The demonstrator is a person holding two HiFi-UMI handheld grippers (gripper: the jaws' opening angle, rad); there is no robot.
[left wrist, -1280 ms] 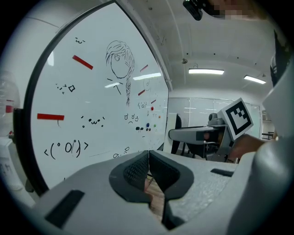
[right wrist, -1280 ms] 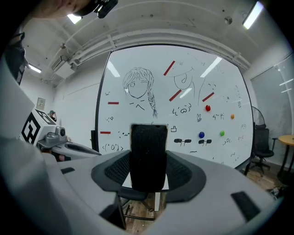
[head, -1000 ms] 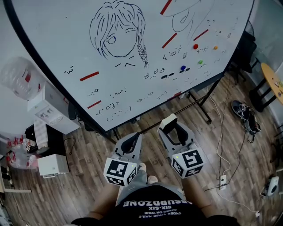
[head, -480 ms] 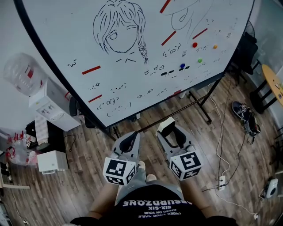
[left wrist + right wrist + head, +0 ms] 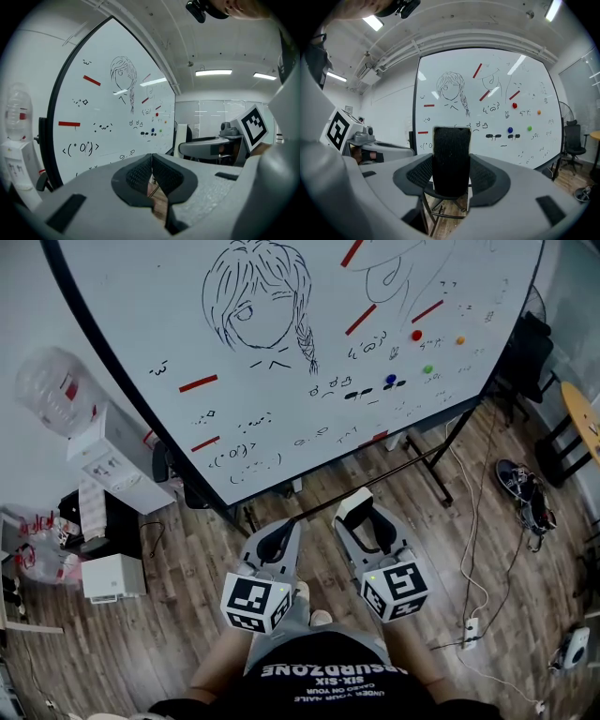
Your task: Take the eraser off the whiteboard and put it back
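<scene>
— Black felt on one face, white body behind it: that's the eraser (image 5: 451,159), standing upright between the jaws of the right gripper (image 5: 366,521). The pads press on both its sides, so the jaws stand wide, as wide as the eraser itself.

— So it's off the whiteboard (image 5: 141,315)?

— Yes, clear of it. The gripper holds it out in front of the board, facing it, with open air between them. Nothing touches the writing surface.

— And the left gripper (image 5: 152,171)?

— Jaws brought together, ribbed pads meeting, nothing between them. It sits just beside the right one. Both point toward the board, with their marker cubes back near the person's body.

— What's on the board?

— A line drawing of a head with long hair and a braid (image 5: 258,306), small scribbled faces and signs, and several red strips (image 5: 198,383). Over to the right are round magnets: red (image 5: 416,336), orange (image 5: 459,340), green (image 5: 427,369), blue (image 5: 391,379).

— And around the stand?

— Wood-look floor (image 5: 187,615), a water dispenser (image 5: 108,451) with its bottle at the board's left end, and a pair of shoes (image 5: 520,488) lying off to the right.
</scene>
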